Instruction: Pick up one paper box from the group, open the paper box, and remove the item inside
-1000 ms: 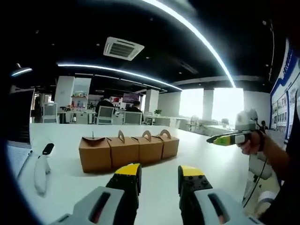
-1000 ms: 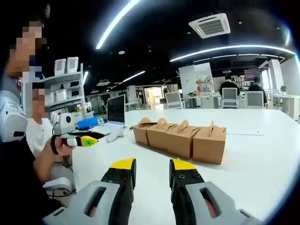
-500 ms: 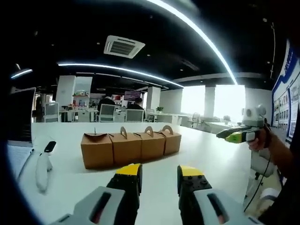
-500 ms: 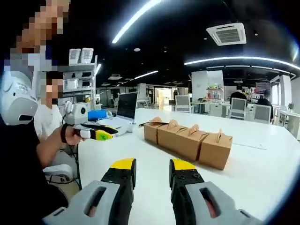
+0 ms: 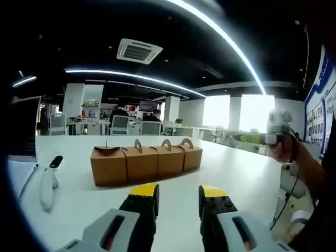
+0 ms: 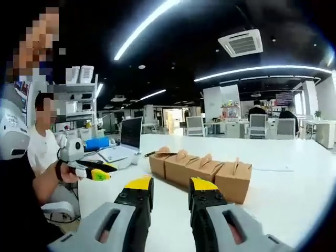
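Left gripper view runs, from its left edge, past a dark laptop screen (image 5: 23, 126) and a white handheld device with a black tip (image 5: 48, 178) lying on the broad white bench (image 5: 247, 178). Toward the middle stands a row of four brown cardboard paper boxes with arched carry handles (image 5: 146, 161), touching side to side and resting on the bench well beyond the left gripper (image 5: 178, 197). That gripper's yellow-tipped black jaws stand apart with nothing between them. At the right a hand holds the right gripper (image 5: 252, 138) above the bench edge, its green and yellow tip pointing left; how far its jaws part cannot be told here. Behind, an open-plan office shows white columns, desks with chairs, bright windows, a black ceiling with long curved light strips and a square ceiling air vent (image 5: 138, 51).

Right gripper view starts at the left with a person in a white top, white shelving, and a hand holding the left gripper (image 6: 100, 172) beside the bench (image 6: 283, 194). An open laptop (image 6: 126, 139) sits further back on it. The row of boxes (image 6: 202, 170) lies just past the right gripper (image 6: 170, 190), whose jaws are parted and empty. Seated people and desks fill the far right background.
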Motion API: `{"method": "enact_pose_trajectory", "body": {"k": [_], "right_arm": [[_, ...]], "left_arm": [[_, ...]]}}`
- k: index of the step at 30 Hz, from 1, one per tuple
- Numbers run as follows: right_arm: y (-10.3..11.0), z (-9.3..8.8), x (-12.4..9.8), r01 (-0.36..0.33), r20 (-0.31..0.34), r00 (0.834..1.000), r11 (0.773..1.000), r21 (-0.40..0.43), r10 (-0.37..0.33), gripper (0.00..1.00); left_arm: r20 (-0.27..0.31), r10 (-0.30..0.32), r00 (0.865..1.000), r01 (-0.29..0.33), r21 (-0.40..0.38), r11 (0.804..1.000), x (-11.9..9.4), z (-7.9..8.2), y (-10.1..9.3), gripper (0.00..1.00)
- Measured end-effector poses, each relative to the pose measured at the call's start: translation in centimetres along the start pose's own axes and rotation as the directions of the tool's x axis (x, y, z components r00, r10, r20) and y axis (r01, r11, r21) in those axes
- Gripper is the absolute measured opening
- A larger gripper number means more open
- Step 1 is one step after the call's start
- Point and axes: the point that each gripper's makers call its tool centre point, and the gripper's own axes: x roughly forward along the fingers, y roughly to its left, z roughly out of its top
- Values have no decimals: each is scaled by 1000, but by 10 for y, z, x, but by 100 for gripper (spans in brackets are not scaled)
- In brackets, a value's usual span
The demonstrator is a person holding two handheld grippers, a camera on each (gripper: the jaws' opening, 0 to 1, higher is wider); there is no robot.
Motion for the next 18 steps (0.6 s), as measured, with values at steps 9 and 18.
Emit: {"method": "enact_pose_trajectory", "body": {"k": [9,18], "right_arm": [[-1,20,53,-6,-2,1000,999,-35,6,27],[-32,2,105,110,-59,992,994,18,-108,27]], "left_arm": [[6,1,1000,-1,-12,1000,-7,-1,3,32],[23,0,1000,1,-35,999,-12,-3,3,32]]}}
